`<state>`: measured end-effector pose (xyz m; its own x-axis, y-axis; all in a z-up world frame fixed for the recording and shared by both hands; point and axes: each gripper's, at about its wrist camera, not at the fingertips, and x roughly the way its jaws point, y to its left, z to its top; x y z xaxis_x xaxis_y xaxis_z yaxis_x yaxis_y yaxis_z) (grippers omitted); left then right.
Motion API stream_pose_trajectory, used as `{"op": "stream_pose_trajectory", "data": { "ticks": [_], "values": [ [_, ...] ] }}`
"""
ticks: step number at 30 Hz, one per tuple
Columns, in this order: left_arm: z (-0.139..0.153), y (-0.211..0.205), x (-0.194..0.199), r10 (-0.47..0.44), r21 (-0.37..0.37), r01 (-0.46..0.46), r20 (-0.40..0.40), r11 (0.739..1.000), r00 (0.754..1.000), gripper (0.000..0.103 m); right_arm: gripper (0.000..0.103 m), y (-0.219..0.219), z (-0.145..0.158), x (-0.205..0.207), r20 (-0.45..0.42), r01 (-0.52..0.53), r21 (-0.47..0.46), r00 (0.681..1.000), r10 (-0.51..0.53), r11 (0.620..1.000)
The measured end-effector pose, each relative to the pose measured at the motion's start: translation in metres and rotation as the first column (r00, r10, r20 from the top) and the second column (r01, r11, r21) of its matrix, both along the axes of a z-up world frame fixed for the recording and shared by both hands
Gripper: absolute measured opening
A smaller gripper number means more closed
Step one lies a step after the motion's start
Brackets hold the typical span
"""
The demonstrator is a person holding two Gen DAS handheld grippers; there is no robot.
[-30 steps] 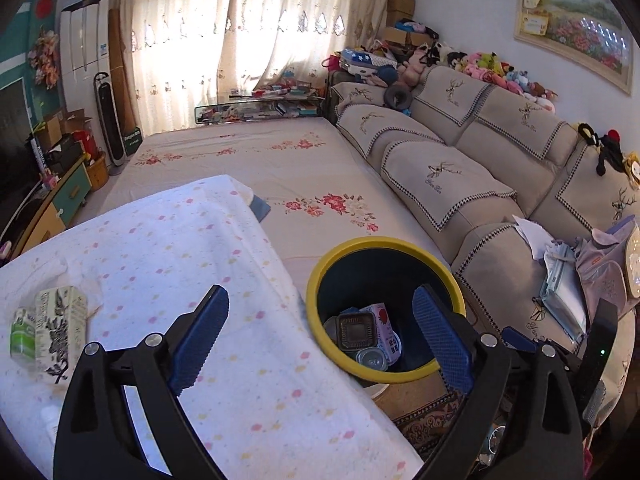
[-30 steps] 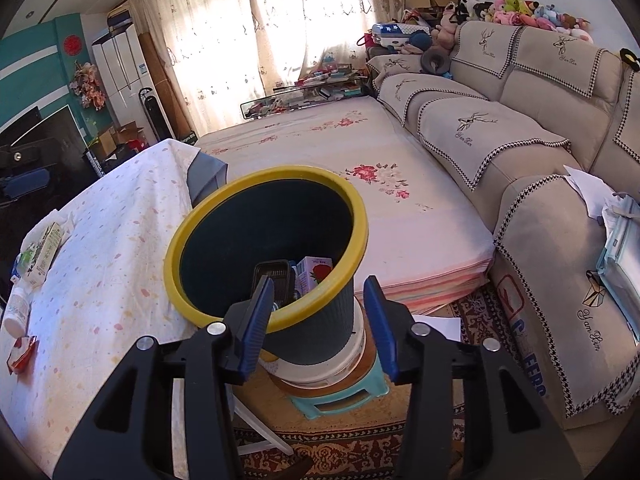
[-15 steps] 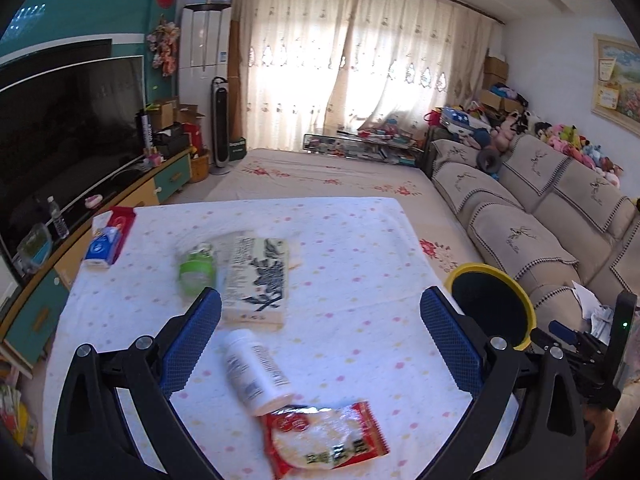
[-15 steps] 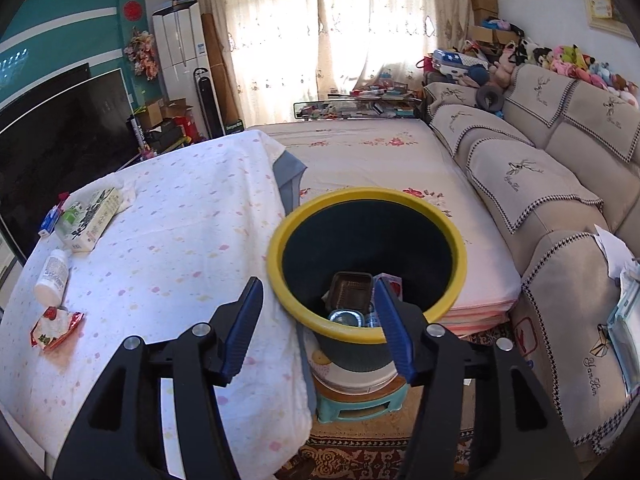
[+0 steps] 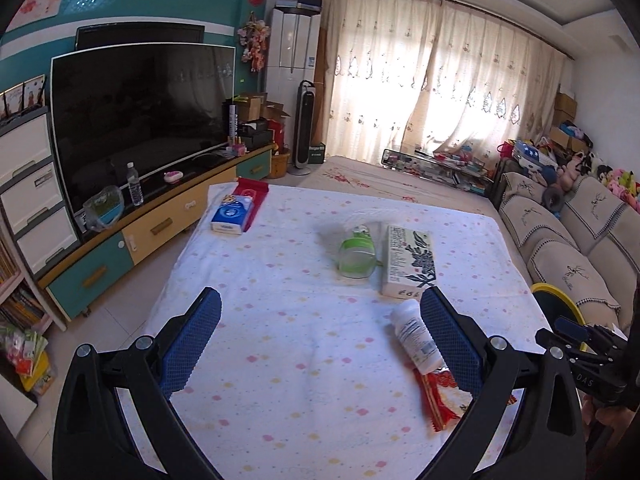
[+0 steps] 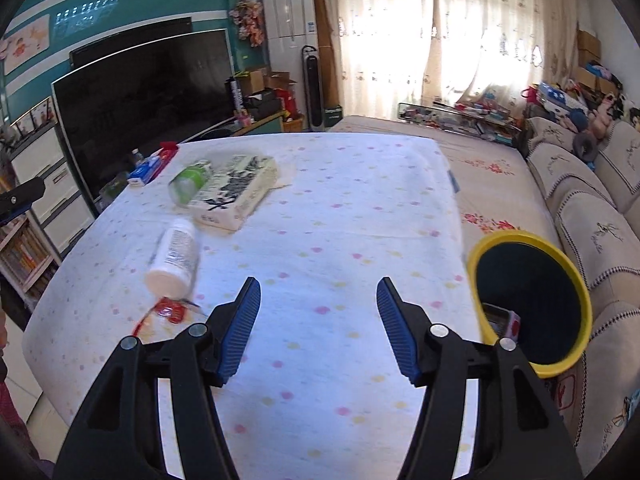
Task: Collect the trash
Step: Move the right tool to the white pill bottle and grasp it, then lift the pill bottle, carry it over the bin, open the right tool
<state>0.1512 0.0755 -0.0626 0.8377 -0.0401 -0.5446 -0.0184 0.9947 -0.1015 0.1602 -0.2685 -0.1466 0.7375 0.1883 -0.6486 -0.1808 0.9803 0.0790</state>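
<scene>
Trash lies on the table [image 5: 280, 320], which is covered with a white dotted cloth, and neither gripper holds any piece of it. Left gripper [image 5: 320, 340] hangs over the table with its blue pads far apart and only bare cloth between them. Right gripper [image 6: 318, 324] is also over the table, its jaws spread and empty. Just beside the right pad of the left gripper lies a white bottle [image 5: 414, 338] on its side, and at the near end of this bottle a red snack wrapper [image 5: 440, 400] lies flat, partly hidden behind the pad. Beyond the bottle, toward the far edge of the table, a white carton with a dark flower print [image 5: 408, 260] lies flat, and a green and clear plastic cup [image 5: 357, 254] lies on its side, touching or almost touching the carton. In the far left corner of the table there is a blue tissue pack [image 5: 230, 218] on a red tray [image 5: 254, 196]. Off the right edge of the table stands a dark bin with a yellow rim [image 6: 532, 300], and some trash [image 6: 502, 320] is already at its bottom. Behind the bin there is a sofa [image 6: 580, 208], and beyond the left side of the table a large television [image 5: 140, 116].
</scene>
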Motion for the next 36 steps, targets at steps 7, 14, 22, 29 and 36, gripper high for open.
{"op": "stream_pose_trajectory", "data": {
  "ticks": [7,14,22,29,36],
  "values": [
    [-0.013,0.031,0.001,0.043,-0.036,-0.044,-0.026,0.998,0.999,0.098,0.058,0.076,-0.008,0.028,-0.050,-0.167,0.005,0.985,0.167,0.986],
    [-0.025,0.037,0.010,0.032,-0.052,-0.034,-0.045,0.998,0.998,0.098,0.058,0.105,-0.022,0.053,-0.115,-0.192,0.006,0.975,0.192,0.981],
    [-0.035,0.035,0.017,0.023,-0.067,-0.028,-0.066,0.997,0.998,0.098,0.056,0.130,-0.042,0.077,-0.185,-0.196,-0.029,0.965,0.188,0.980],
    [-0.037,0.035,0.019,0.022,-0.072,-0.027,-0.070,0.997,0.997,0.098,0.045,0.135,-0.054,0.086,-0.225,-0.182,-0.053,0.960,0.166,0.982],
    [-0.042,0.032,0.021,0.015,-0.069,-0.020,-0.075,0.997,0.997,0.098,0.044,0.135,-0.048,0.080,-0.199,-0.190,-0.037,0.964,0.179,0.981]
  ]
}}
